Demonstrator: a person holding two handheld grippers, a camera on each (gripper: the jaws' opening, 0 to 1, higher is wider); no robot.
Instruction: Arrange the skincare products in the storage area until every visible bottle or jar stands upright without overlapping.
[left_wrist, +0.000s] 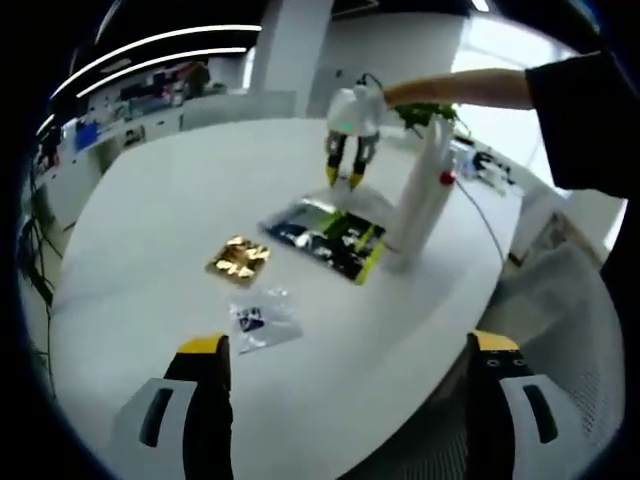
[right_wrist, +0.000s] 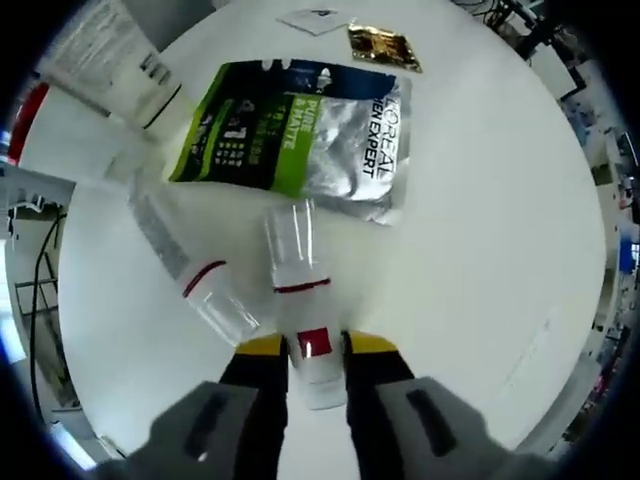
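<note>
- The right gripper (right_wrist: 308, 352) grips a clear-capped white bottle (right_wrist: 299, 300) between its closed jaws, on the white table (right_wrist: 480, 220) just below the green-and-silver L'Oréal pouch (right_wrist: 300, 130).
- A second bottle (right_wrist: 185, 265) lies just beside it.
- A white tube (left_wrist: 422, 190) stands beside the pouch.
- The left gripper (left_wrist: 350, 350) holds nothing, jaws wide apart, near a gold sachet (left_wrist: 239, 259) and a clear sachet (left_wrist: 262, 320).

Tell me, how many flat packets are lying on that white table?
3: a green-and-silver pouch mid-table beside the tall white tubes, a gold sachet near it, and a small clear packet closest to the left gripper.
</note>
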